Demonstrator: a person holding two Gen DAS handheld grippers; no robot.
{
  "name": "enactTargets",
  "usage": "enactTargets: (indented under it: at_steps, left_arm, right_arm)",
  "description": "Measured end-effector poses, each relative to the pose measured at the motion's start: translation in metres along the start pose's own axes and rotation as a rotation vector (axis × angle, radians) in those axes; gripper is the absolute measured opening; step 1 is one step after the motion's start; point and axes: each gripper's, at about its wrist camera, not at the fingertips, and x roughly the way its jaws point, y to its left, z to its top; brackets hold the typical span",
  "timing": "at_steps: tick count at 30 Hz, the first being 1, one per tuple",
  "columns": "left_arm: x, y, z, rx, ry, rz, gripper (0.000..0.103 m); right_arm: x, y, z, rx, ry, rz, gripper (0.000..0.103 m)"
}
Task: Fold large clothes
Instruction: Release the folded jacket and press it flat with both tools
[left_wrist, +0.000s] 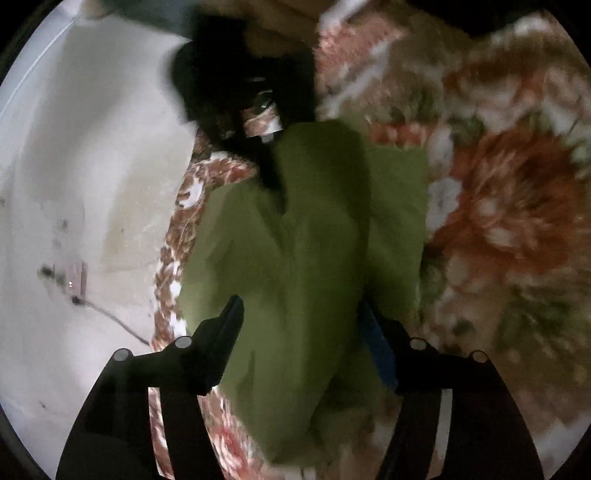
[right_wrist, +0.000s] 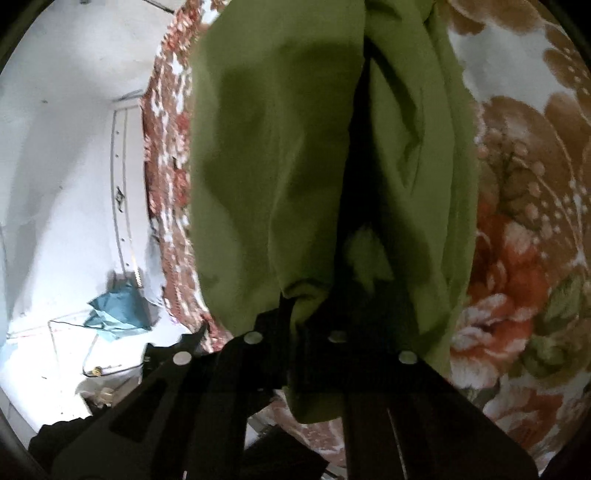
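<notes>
Garment: green cloth (left_wrist: 295, 240), bunched and hanging in folds above a floral blanket (left_wrist: 509, 206).
Left gripper (left_wrist: 306, 325): fingers spread wide, cloth draped between them; no clamp visible.
Right gripper (right_wrist: 314, 295): fingers pinched together on a gathered fold of the green cloth (right_wrist: 266, 147).
Surroundings: white floor (right_wrist: 55, 166) beside the blanket; teal rag (right_wrist: 118, 310) lying on it.
Image quality: left view blurred.

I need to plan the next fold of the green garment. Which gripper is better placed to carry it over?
Right. The right gripper appears already shut on the green garment, bunched between its fingers. The left gripper stands open, the cloth merely lying between its fingers over the floral blanket.
</notes>
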Motion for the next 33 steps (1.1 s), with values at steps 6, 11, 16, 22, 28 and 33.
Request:
enactTargets:
  at_steps: [6, 11, 16, 22, 28, 33]
  left_arm:
    - [-0.029, 0.092, -0.014, -0.319, -0.003, -0.001, 0.076]
    - [0.044, 0.077, -0.023, -0.363, 0.033, -0.076, 0.073]
    - [0.067, 0.056, -0.057, -0.379, 0.036, -0.205, 0.073]
    - [0.073, 0.048, -0.081, -0.360, 0.058, -0.245, 0.081]
    - [0.069, 0.075, -0.090, -0.453, 0.113, -0.309, 0.086]
    - [0.050, 0.135, -0.096, -0.636, 0.094, -0.314, 0.091]
  right_arm:
    - [-0.025, 0.008, -0.016, -0.012, -0.027, 0.000, 0.005]
    - [-0.035, -0.003, -0.017, -0.031, -0.054, -0.152, 0.004]
    - [-0.020, -0.054, -0.014, 0.034, -0.010, -0.179, 0.004]
    - [-0.001, -0.105, -0.017, 0.137, -0.010, -0.077, 0.004]
    - [-0.033, -0.116, -0.044, 0.078, -0.030, -0.388, 0.001]
    - [-0.074, -0.039, -0.043, -0.072, -0.191, -0.372, 0.007]
